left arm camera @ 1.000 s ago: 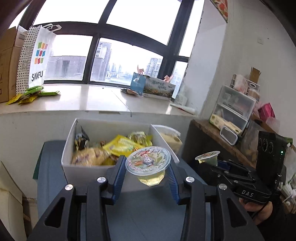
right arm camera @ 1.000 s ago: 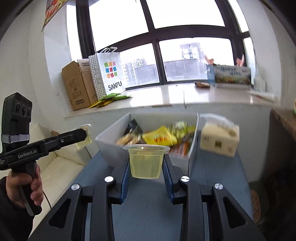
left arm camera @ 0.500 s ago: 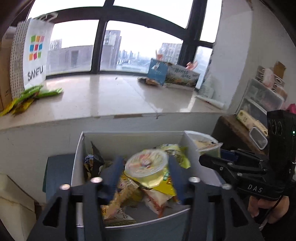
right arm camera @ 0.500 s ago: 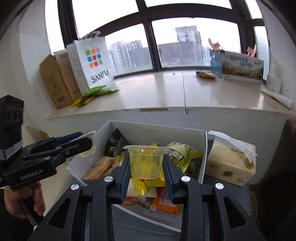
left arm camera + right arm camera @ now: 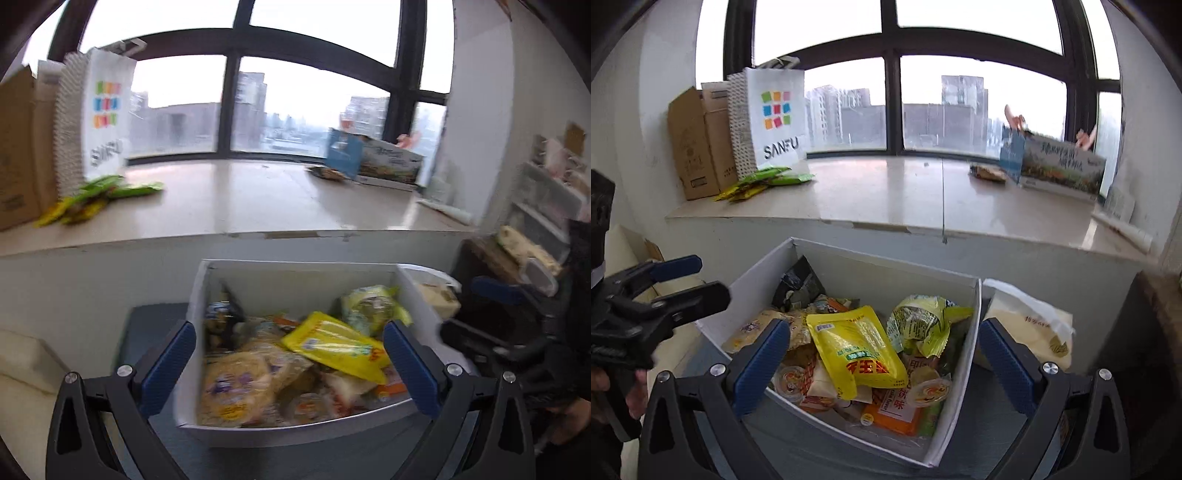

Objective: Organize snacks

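White box (image 5: pixel 960 354): stands on the dark tabletop (image 5: pixel 147 325) below the window ledge, collecting the snacks in one place. Contents, piled loose: yellow packet (image 5: pixel 855 350) on top, green wrapper (image 5: pixel 923 325), jelly cups (image 5: pixel 931 389), orange pack.
Left gripper (image 5: pixel 288 369): fingers opening wide, nothing between them, poised above the box.
Right gripper (image 5: pixel 882 367): likewise opening and empty.
Tissue pack (image 5: pixel 1034 328): just beside the box, outside it.

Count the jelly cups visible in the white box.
2 in the right wrist view: one jelly cup near the left wall, another near the right wall of the white box. More may lie buried.
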`<state>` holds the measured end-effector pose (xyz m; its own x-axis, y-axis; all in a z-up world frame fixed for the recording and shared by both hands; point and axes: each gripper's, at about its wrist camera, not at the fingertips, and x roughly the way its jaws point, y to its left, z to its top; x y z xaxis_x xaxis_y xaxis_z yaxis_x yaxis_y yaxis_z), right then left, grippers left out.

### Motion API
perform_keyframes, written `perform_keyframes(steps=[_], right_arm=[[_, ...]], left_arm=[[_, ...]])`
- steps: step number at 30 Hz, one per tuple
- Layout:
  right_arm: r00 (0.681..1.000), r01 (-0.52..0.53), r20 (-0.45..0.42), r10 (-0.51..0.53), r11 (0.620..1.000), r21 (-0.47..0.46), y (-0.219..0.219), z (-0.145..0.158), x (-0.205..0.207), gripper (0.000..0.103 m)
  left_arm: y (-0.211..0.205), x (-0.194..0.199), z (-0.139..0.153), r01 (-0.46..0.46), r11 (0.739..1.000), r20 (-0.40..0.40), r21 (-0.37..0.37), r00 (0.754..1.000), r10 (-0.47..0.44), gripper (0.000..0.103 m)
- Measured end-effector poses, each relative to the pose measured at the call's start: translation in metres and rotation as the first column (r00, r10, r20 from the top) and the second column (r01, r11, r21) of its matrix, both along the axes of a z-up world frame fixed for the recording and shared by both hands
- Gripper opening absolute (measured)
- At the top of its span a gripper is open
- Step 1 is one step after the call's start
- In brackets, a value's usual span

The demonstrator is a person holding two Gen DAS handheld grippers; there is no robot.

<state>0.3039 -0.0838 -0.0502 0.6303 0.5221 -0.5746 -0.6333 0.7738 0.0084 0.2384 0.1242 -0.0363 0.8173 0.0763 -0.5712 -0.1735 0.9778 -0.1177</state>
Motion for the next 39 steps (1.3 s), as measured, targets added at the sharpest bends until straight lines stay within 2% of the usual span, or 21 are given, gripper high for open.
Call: perform_keyframes(steps=[2, 4, 7, 11, 14, 17, 21, 27, 31, 34, 39], right_arm=[[0.998, -0.010, 0.067, 0.010, 1.000, 0.003, -0.002, 0.009, -0.017, 0.103], [0.993, -0.009, 0.119, 0.009, 1.000, 0.005, -0.006, 0.018, -0.033, 0.103], [0.985, 0.008, 0.173, -0.012, 1.000, 0.022, -0.015, 0.031, -0.058, 0.103], [0.980, -0.020, 0.199, 0.003, 0.996, 0.082, -0.032, 0.049, -0.094, 0.103], [0.983, -0.019, 0.185, -0.003, 0.993, 0.115, -0.047, 0.060, -0.124, 0.103], [0.982, -0.058, 0.186, 0.031, 0.988, 0.141, -0.060, 0.065, -0.154, 0.103], [0.990, -0.053, 0.139, 0.030, 0.985, 0.163, -0.078, 0.066, -0.182, 0.103], [0.994, -0.007, 0.111, -0.014, 0.981, 0.193, -0.110, 0.058, -0.223, 0.103], [0.999, -0.003, 0.047, -0.005, 0.986, 0.168, -0.119, 0.045, -0.238, 0.103], [0.999, 0.007, 0.030, -0.012, 0.990, 0.139, -0.119, 0.039, -0.243, 0.103], [0.999, 0.015, 0.036, -0.020, 0.990, 0.138, -0.121, 0.041, -0.244, 0.103]], left_arm=[[-0.004, -0.013, 0.003, -0.060, 0.997, 0.009, 0.055, 0.998, 0.060, 0.103], [-0.007, -0.029, 0.007, -0.074, 0.994, 0.043, 0.082, 0.997, 0.071, 0.103], [-0.015, -0.055, 0.017, -0.019, 0.998, 0.059, 0.054, 0.998, 0.016, 0.103], [-0.030, -0.093, 0.033, -0.013, 0.999, 0.086, 0.038, 0.996, 0.010, 0.103], [-0.044, -0.123, 0.041, -0.006, 1.000, 0.091, 0.019, 0.996, 0.004, 0.103], [-0.060, -0.157, 0.047, -0.003, 0.999, 0.109, 0.042, 0.994, -0.002, 0.103], [-0.079, -0.201, 0.058, -0.006, 0.998, 0.133, 0.066, 0.991, -0.003, 0.103], [-0.099, -0.252, 0.063, -0.010, 1.000, 0.139, 0.025, 0.990, 0.006, 0.103], [-0.112, -0.270, 0.060, 0.008, 1.000, 0.133, 0.020, 0.991, -0.010, 0.103], [-0.121, -0.270, 0.057, 0.020, 0.999, 0.121, 0.046, 0.992, -0.025, 0.103], [-0.121, -0.267, 0.057, 0.033, 0.999, 0.115, 0.019, 0.993, -0.035, 0.103]])
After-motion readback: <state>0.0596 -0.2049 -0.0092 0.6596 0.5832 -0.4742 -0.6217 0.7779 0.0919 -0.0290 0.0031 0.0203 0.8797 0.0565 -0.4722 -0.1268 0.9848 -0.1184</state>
